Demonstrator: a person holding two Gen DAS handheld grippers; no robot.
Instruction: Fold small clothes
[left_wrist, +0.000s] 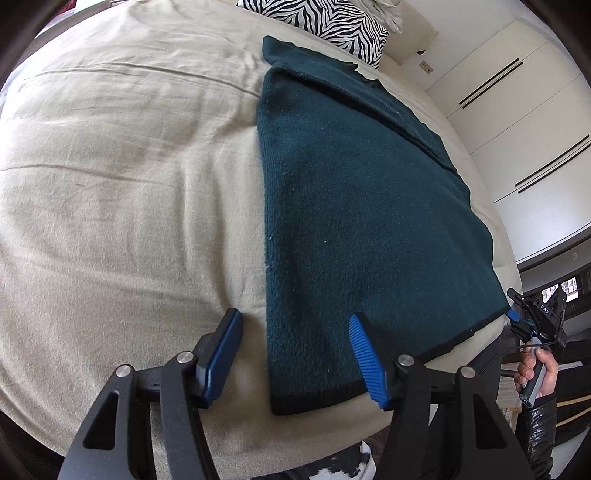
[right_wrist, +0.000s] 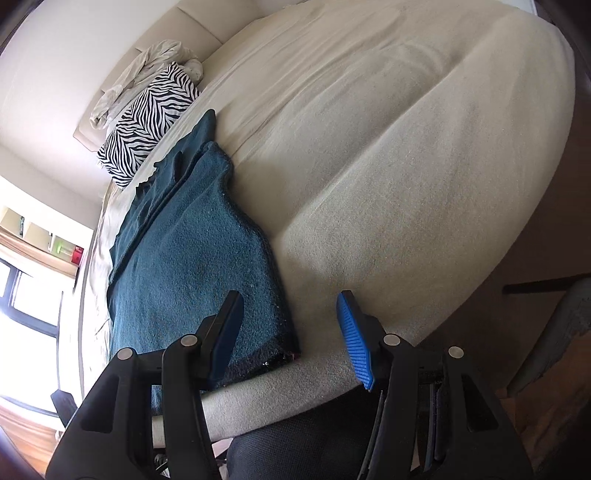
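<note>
— Where does your left camera sit?

— Low over the near edge of the bed (left_wrist: 110, 184), looking forward between my left gripper (left_wrist: 295, 354) fingers, close above the teal garment (left_wrist: 362, 221).

— And the right?

— Also low at the near edge, tilted, facing up the bed between my right gripper (right_wrist: 291, 332) fingers. Both views share the garment, the bed and the zebra pillow (right_wrist: 147, 118).

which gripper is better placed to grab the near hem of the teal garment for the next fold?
Left, marginally. The left gripper is open, straddling the teal garment's near-left corner. The right gripper is also open at the other near corner, near the edge of the bed.
</note>
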